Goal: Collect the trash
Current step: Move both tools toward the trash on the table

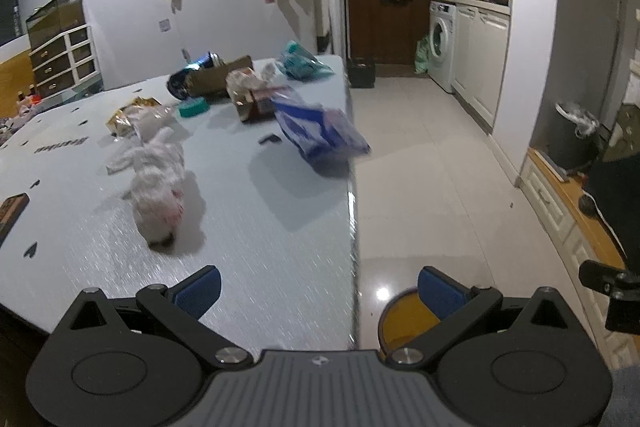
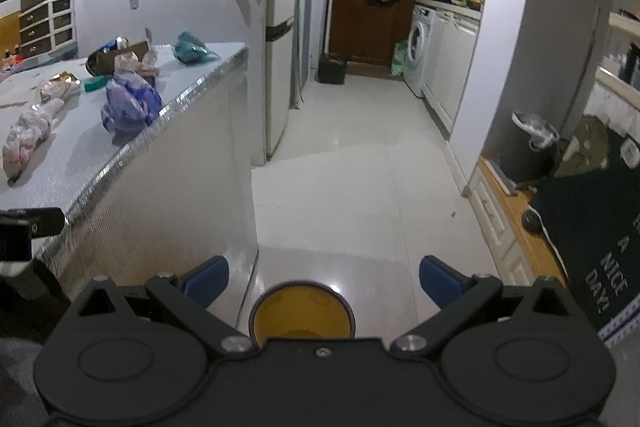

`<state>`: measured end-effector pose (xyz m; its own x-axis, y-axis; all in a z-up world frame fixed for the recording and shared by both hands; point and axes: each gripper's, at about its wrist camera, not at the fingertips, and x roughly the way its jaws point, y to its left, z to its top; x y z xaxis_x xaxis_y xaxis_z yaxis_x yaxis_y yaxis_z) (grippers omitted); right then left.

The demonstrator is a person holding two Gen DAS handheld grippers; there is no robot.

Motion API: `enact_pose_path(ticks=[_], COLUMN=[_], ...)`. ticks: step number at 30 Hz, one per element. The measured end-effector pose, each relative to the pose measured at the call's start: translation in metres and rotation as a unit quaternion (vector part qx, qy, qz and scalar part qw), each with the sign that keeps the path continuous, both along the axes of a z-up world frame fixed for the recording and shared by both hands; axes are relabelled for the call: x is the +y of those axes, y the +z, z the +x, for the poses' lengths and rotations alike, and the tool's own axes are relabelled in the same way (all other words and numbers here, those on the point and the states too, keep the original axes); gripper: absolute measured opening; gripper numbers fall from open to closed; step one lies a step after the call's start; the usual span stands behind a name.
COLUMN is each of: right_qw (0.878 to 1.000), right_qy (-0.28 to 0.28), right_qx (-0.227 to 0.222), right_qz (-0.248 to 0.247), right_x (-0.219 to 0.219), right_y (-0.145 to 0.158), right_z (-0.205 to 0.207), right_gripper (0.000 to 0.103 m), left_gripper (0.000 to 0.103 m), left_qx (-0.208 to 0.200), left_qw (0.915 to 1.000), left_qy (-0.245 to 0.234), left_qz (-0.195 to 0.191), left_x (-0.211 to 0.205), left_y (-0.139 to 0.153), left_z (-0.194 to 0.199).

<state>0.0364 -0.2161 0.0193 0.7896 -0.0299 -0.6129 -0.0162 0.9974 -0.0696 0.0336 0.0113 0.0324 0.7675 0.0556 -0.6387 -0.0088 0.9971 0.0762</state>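
Both claws spread wide and empty: left gripper point(image 1: 319, 291) over the table point(image 1: 260, 227) edge, right gripper point(image 2: 323, 281) above the yellow bin point(image 2: 302, 311) (floor-level). Crumpled white bag point(image 1: 158, 183) and blue bag point(image 1: 320, 131) sit ahead among clutter.

Crumpled wrappers and bags point(image 1: 320, 131) litter the table point(image 1: 260, 227) (yellow-lined bin point(image 2: 302, 311) on floor).
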Motion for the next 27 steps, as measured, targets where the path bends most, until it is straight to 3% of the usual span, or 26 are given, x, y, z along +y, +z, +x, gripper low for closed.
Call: enact_pose_path(ticks=[17,27], right_qw=[0.995,0.985], right_qy=[0.080,0.134], right_qx=[-0.058,-0.096], right_qz=[0.001,0.058], right_x=[0.048,0.076], right_y=[0.042,0.050], right_z=[0.063,0.110], right_gripper=[0.103,0.103], left_gripper=[0.103,0.103], left_qx=[-0.035,-0.038], left_qw=[0.9977,0.9958], left_qy=[0.056,0.079], left_qz=[0.013,0.029], left_x=[0.049,0.091], left_y=[0.036,0.043], left_z=[0.044,0.079])
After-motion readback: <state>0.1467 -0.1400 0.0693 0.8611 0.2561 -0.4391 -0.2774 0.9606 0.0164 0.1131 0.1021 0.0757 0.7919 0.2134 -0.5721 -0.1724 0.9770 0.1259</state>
